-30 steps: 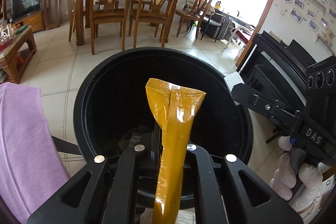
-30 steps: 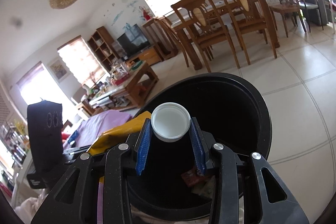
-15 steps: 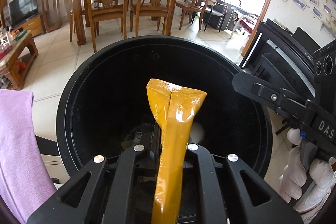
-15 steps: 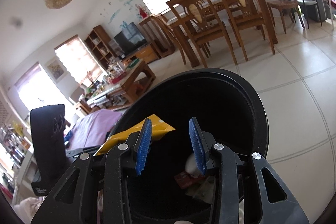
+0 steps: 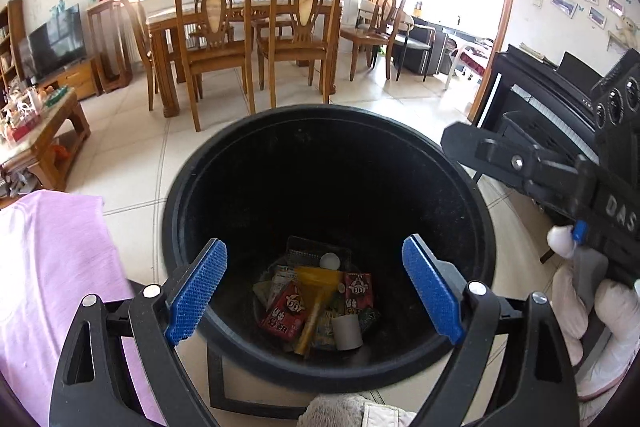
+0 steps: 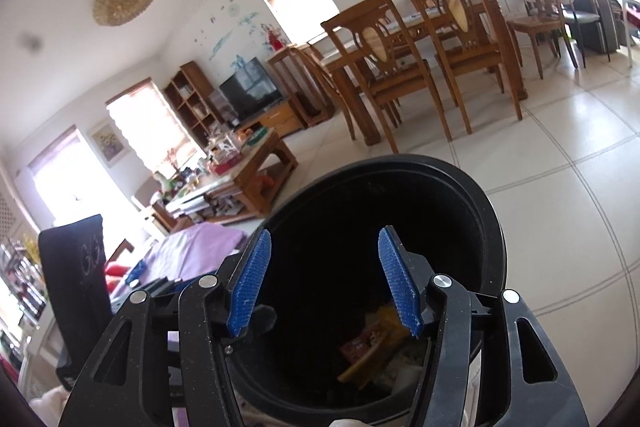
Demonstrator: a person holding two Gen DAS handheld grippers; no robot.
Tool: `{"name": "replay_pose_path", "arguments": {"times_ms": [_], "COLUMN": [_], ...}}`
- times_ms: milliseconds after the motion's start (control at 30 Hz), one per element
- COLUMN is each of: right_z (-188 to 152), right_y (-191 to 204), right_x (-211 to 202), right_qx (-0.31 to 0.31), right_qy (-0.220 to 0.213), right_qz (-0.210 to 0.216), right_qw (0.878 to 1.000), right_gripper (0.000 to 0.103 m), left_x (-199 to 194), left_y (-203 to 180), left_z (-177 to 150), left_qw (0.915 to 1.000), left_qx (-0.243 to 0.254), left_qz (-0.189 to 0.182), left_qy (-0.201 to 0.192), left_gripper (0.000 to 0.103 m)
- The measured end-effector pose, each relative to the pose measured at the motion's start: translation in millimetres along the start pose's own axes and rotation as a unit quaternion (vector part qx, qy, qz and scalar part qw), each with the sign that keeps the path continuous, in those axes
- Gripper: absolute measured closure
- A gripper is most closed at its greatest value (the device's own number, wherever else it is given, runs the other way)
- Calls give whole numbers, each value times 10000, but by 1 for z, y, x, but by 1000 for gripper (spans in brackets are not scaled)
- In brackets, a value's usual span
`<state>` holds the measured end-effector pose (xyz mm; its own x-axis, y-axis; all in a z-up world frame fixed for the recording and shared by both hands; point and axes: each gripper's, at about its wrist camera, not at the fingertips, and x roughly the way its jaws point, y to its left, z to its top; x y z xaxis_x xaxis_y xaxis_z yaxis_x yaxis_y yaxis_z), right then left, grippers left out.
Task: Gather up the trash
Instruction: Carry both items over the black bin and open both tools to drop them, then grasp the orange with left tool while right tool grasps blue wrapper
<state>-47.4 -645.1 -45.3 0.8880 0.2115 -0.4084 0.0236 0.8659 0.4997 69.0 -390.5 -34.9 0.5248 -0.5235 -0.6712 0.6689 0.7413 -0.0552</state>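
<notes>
Left wrist view: the left tongs (image 5: pixel 314 291) hang over the black bin (image 5: pixel 192 187), their jaws opening and already spread very wide, with nothing between the blue pads (image 5: pixel 196 291). The trash lies straight below and ahead, on the bin's floor: a yellow wrapper (image 5: pixel 314 301) with its long axis running from the far side toward the camera, red packets (image 5: pixel 285 311) on either side of it, a white cap (image 5: pixel 330 261) just beyond, and a grey roll (image 5: pixel 347 333) nearest the front wall. At the right edge the right tongs' body (image 5: pixel 520 167) reaches in over the rim, held by a gloved hand (image 5: pixel 600 315). A purple cloth (image 5: pixel 52 267) lies left of the bin.

Right wrist view: the right tongs (image 6: pixel 326 279) sit above the near rim of the bin (image 6: pixel 472 195), jaws opening, about half apart, empty. The wrapper (image 6: pixel 374 351) and a red packet (image 6: pixel 362 341) show down inside, below and slightly right of the pads.

Both tongs look clear of anything, so this load seems delivered. Any further trash would lie outside the bin; none shows in either view, so I cannot judge which hand is nearer to it.
</notes>
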Motion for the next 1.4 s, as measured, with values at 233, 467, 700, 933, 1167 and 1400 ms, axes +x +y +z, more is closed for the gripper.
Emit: {"name": "replay_pose_path", "arguments": {"times_ms": [233, 467, 700, 933, 1167, 1400], "right_z": [-5, -15, -29, -56, -81, -92], "right_y": [45, 113, 189, 260, 324, 368], "right_x": [-2, 20, 55, 87, 121, 159], "right_qx": [-275, -658, -1027, -1380, -1722, -1977], "right_qy": [-3, 223, 522, 850, 1208, 1479], "right_qz": [131, 442, 798, 1115, 1386, 1533], "right_qw": [9995, 9966, 9901, 9805, 9678, 9568], "right_gripper": [39, 36, 36, 36, 36, 36], "left_x": [-55, -103, -135, -164, -168, -160], "left_y": [19, 61, 126, 199, 244, 276], "left_z": [-17, -44, -77, -112, -140, -163], "left_qw": [9991, 9963, 9902, 9760, 9692, 9645], "left_qx": [-74, -313, -840, -1545, -1950, -2363], "left_qz": [148, 528, 1006, 1494, 1501, 1165], "left_qy": [-390, -606, -492, -365, -52, 158], "left_gripper": [11, 11, 11, 11, 22, 55]}}
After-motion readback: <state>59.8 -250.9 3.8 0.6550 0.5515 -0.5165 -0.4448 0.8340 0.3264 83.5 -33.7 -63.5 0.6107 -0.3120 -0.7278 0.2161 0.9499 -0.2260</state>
